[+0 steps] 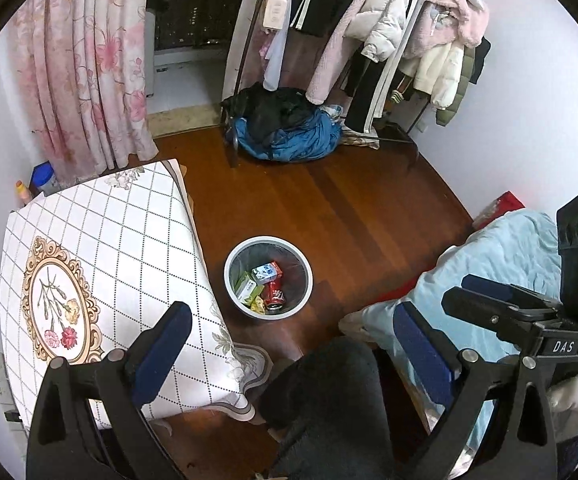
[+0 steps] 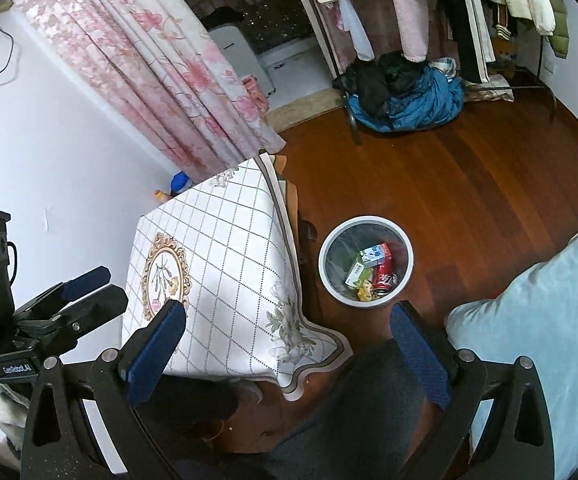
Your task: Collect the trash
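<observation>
Both jaws spread wide and empty, left gripper (image 1: 289, 344) and right gripper (image 2: 289, 340) high above the bin (image 1: 233, 280); a careless sweep could tip it.

Even indoor light is filling the room, with nothing looking dim. A soft glare is lying on the wooden floor (image 1: 369, 200), and the table (image 2: 225, 256) is carrying a faint grey shadow. Straight lines are bowing toward the black circular edges of both views. Focus is holding sharp.

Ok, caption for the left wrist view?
Both grippers open and empty above a round bin holding cartons and a red can, beside the cloth-covered table.
</observation>
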### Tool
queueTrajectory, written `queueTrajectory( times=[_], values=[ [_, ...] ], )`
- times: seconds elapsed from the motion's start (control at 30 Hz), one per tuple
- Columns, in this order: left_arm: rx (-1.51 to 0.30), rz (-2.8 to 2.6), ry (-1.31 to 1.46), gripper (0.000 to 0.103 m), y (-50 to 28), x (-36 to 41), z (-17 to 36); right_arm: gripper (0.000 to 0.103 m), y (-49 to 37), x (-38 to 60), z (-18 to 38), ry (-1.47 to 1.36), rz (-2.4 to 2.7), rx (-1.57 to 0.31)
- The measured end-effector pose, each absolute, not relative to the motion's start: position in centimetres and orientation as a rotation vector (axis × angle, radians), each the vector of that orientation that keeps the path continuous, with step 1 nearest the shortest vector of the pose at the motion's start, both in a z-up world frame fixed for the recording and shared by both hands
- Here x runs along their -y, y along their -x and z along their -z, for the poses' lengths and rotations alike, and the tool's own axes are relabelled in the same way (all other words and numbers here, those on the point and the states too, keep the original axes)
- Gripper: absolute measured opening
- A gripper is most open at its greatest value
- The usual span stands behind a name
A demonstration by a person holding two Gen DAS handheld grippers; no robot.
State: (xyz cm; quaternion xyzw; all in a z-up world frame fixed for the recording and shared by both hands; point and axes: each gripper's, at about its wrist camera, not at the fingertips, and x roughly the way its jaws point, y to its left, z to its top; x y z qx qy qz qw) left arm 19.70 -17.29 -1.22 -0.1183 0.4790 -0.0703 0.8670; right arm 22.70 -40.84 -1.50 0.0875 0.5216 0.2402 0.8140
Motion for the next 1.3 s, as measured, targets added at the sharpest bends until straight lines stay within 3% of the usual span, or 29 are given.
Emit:
queueTrajectory(
  times=[1.3],
  values=[
    [-1.015, 0.172, 0.284, 0.103, -19.2, 17.8, 0.6, 0.103, -22.8, 40.0, 0.5, -0.134, -0.552, -1.134]
  ],
)
